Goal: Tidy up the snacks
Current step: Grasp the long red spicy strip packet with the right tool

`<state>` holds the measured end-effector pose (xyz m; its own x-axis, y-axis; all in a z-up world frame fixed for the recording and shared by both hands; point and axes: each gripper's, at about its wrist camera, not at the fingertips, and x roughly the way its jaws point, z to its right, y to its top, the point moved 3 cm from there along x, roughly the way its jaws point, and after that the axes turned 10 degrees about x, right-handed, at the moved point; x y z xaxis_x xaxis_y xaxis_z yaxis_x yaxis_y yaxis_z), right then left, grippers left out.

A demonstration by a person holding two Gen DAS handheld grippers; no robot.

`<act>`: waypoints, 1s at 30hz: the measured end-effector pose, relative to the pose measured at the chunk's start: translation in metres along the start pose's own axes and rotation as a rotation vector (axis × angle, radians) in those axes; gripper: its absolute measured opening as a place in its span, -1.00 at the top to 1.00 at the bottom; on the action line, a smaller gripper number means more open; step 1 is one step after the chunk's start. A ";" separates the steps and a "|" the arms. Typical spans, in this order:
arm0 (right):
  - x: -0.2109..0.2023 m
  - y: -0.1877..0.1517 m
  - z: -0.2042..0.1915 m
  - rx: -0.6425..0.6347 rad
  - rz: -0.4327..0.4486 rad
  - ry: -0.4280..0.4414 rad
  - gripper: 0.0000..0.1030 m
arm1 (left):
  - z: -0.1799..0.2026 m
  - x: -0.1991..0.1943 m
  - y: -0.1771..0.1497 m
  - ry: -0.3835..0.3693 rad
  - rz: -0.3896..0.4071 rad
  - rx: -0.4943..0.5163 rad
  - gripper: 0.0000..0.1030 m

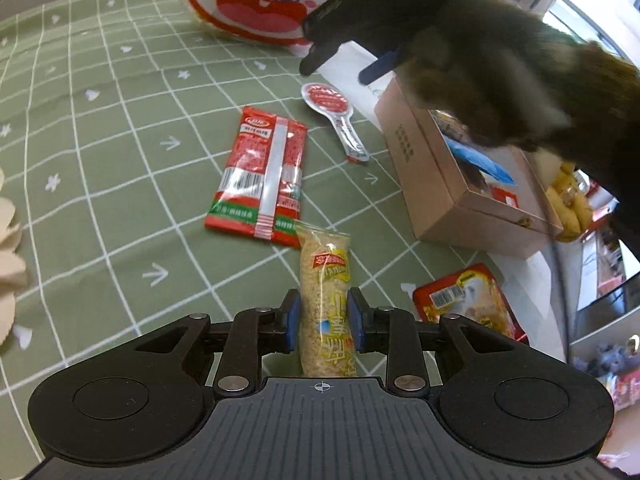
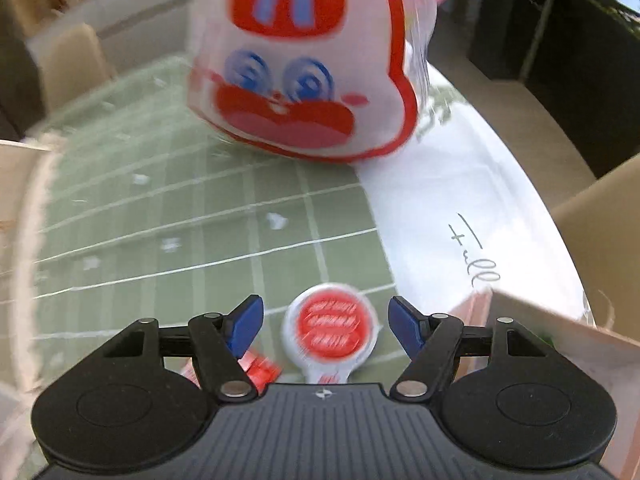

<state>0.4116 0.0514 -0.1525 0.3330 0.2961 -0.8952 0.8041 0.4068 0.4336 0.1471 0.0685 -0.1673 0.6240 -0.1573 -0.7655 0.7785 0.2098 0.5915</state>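
My left gripper (image 1: 323, 322) is shut on a clear tube pack of yellow noodle snack (image 1: 327, 296), held above the green checked tablecloth (image 1: 100, 152). A red snack packet (image 1: 258, 178) lies flat just beyond it. A white spoon-shaped packet with a red round label (image 1: 334, 114) lies further on. My right gripper (image 2: 327, 326) is open and hovers over that spoon-shaped packet (image 2: 330, 328); the view is blurred. A large bag with a red and white cartoon face (image 2: 308, 68) stands at the back, also in the left wrist view (image 1: 256, 4).
An open cardboard box (image 1: 460, 184) with snacks inside stands to the right, also in the right wrist view (image 2: 560, 332). A red flat packet (image 1: 468, 300) lies near the table's right edge. A white sheet with writing (image 2: 460, 220) covers the right side. A dark furry sleeve (image 1: 500, 72) reaches across.
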 end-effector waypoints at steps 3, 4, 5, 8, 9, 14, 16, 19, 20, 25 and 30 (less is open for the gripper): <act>0.022 0.007 0.001 0.008 -0.035 -0.027 -0.35 | -0.006 -0.003 -0.004 -0.018 0.009 -0.033 0.42; 0.024 0.006 0.001 0.003 -0.036 -0.033 -0.33 | -0.007 -0.003 -0.005 -0.023 0.011 -0.041 0.42; 0.025 0.004 -0.002 -0.012 -0.038 -0.029 -0.31 | -0.008 -0.004 -0.005 -0.027 0.011 -0.044 0.42; 0.023 -0.007 -0.007 -0.037 -0.062 0.001 -0.13 | -0.009 -0.007 -0.005 -0.024 0.006 -0.037 0.42; 0.021 -0.012 -0.011 -0.051 -0.073 0.016 -0.13 | -0.009 -0.008 -0.005 -0.021 0.005 -0.033 0.42; -0.001 -0.049 -0.019 -0.086 -0.106 0.089 -0.12 | -0.010 -0.015 -0.011 -0.009 -0.008 -0.033 0.42; -0.010 -0.064 -0.021 -0.099 -0.136 0.124 -0.12 | -0.011 -0.017 -0.013 0.002 -0.013 -0.028 0.42; -0.023 -0.091 -0.026 -0.167 -0.207 0.156 -0.13 | -0.012 -0.023 -0.017 0.013 -0.019 -0.030 0.42; -0.027 -0.096 -0.028 -0.172 -0.220 0.166 -0.14 | -0.013 -0.024 -0.018 0.016 -0.020 -0.033 0.42; -0.028 -0.094 -0.034 0.009 -0.196 0.163 -0.40 | -0.015 -0.028 -0.022 0.024 -0.019 -0.043 0.42; -0.003 -0.085 -0.060 0.075 -0.177 0.108 -0.46 | -0.014 -0.029 -0.023 0.045 -0.021 -0.025 0.42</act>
<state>0.3128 0.0675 -0.1809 0.1320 0.3186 -0.9387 0.8810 0.3963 0.2584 0.1100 0.0813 -0.1620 0.6034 -0.1186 -0.7886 0.7891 0.2311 0.5691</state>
